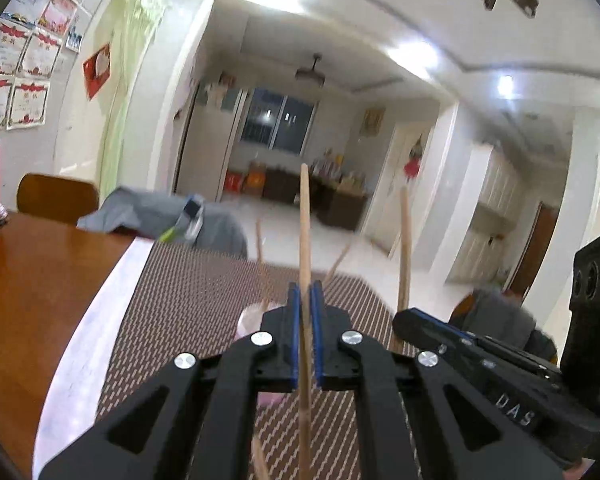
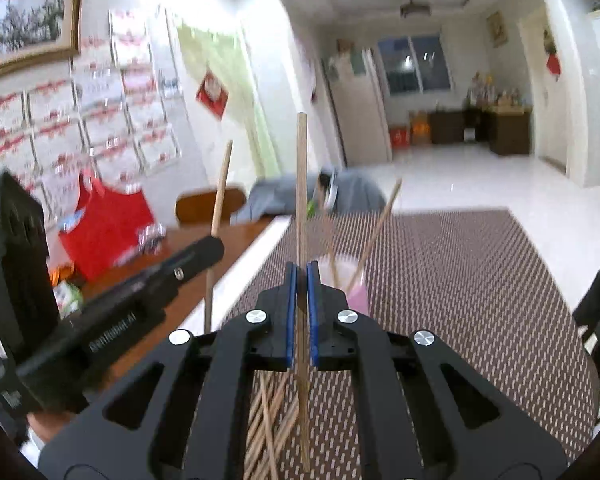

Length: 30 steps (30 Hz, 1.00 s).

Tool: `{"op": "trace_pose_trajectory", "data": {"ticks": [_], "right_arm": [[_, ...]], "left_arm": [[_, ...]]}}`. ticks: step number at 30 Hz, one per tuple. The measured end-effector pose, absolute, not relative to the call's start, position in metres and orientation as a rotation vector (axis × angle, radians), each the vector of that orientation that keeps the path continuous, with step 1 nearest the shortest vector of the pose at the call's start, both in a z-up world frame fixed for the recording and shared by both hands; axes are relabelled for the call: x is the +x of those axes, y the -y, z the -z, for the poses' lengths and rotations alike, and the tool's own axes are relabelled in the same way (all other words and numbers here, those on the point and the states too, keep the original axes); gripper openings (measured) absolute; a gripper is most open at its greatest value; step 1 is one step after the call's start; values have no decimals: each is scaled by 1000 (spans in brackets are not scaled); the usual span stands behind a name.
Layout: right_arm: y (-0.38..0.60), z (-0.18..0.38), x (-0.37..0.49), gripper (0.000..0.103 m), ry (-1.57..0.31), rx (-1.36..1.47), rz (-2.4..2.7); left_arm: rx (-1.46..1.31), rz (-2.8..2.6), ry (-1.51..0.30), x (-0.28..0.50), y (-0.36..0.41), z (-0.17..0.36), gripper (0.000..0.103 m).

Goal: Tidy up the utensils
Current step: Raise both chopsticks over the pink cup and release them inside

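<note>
Slippage is the main risk: each claw is clenched on one upright chopstick, left claw point(image 1: 305, 300) on chopstick point(image 1: 305, 216), right claw point(image 2: 301, 280) on chopstick point(image 2: 301, 184). Tilt could miss the pink cup point(image 2: 346, 276) beyond, on the worktop mat point(image 2: 460, 280).

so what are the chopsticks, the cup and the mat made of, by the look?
Chopsticks: likely bamboo or wood, pale tan, matte, unvarnished.
Cup: probably plastic, translucent pink; the sticks show through its wall.
Mat: looks woven, maybe vinyl or fabric, brown with a regular light fleck pattern.
</note>
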State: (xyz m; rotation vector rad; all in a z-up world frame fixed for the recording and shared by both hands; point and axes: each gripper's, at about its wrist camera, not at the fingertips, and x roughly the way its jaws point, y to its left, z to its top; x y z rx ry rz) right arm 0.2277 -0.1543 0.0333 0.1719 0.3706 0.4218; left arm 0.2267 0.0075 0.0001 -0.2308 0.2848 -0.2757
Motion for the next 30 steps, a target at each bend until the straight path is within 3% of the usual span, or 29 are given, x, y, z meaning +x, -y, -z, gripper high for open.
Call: {"op": "trace_pose_trajectory", "data": {"ticks": [14, 30], "right_arm": [[151, -45, 304, 6, -74, 240, -335], [155, -6, 328, 6, -166, 246, -337]], "left_arm": [[-268, 196, 3, 315, 3, -10, 6], [-266, 158, -117, 347, -3, 36, 6]]}}
